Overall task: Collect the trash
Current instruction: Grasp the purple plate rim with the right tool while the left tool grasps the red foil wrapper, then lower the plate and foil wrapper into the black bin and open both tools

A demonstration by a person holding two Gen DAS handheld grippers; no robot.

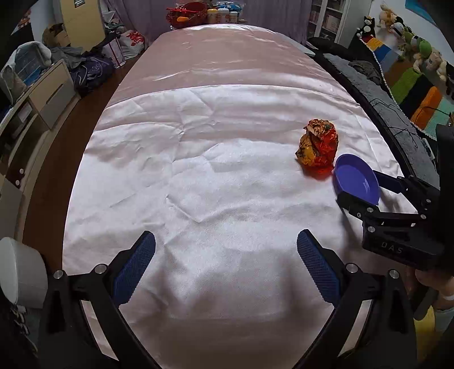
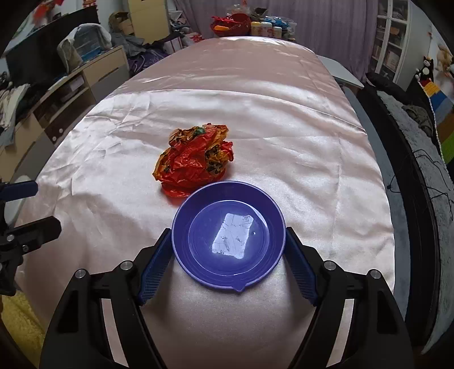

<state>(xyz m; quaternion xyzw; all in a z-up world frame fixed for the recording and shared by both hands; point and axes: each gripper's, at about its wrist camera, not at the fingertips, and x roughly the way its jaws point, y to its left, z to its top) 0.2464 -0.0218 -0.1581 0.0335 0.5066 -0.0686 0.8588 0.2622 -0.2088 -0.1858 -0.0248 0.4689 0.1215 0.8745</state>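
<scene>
A crumpled red and orange plastic wrapper lies on the pink satin tablecloth, just beyond a blue plastic bowl. My right gripper has a pad against each side of the bowl's rim and is shut on it. The left wrist view shows the same bowl tilted in the right gripper, touching the wrapper. My left gripper is open over bare cloth, to the left of the wrapper, with nothing between its fingers.
A white round container sits off the table's near left edge. A red basket and several bottles stand at the far end. Dark sofa on the right, cabinet on the left.
</scene>
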